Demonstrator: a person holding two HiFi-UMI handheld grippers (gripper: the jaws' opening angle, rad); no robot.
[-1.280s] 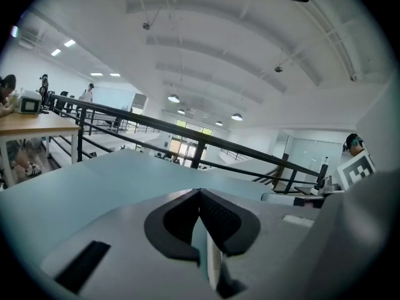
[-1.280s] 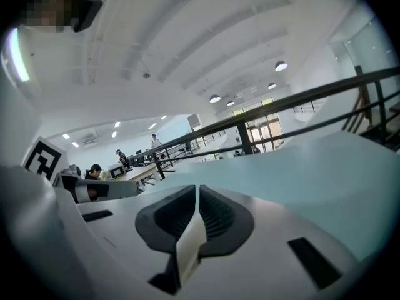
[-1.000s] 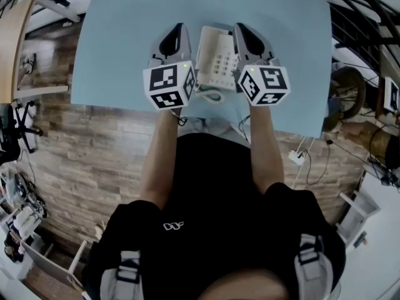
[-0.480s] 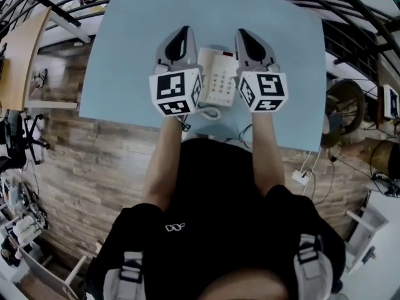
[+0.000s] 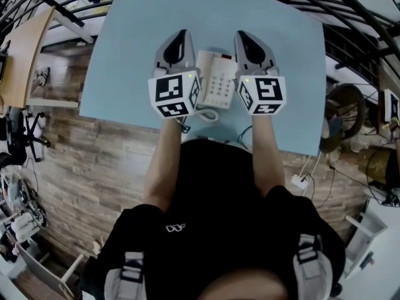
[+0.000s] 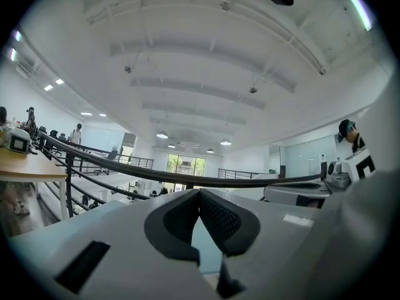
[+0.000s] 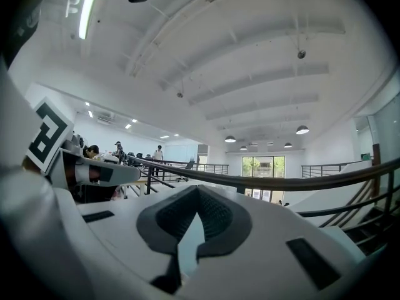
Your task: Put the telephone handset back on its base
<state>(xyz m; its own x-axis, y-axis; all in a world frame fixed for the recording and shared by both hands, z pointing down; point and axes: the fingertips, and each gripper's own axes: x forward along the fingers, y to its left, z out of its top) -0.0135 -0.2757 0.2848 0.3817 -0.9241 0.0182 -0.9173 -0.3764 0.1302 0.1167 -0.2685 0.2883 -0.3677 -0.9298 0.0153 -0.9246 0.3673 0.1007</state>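
A white telephone with a keypad lies on the light blue table, its coiled cord at the near edge. I cannot tell the handset apart from the base in the head view. My left gripper stands just left of the phone and my right gripper just right of it, both pointing away from me. Neither touches the phone. In the left gripper view the left gripper is shut with nothing in it, and so is the right gripper in its own view. Both those views tilt up at the ceiling, so the phone is hidden there.
The table's near edge runs just in front of the person's body. Black railing bars cross above the far right. A wooden desk stands at left, and cables with a power strip lie on the floor at right.
The head view has shifted a little, so the table sits slightly lower in frame. Both grippers keep their places on either side of the phone, still shut.
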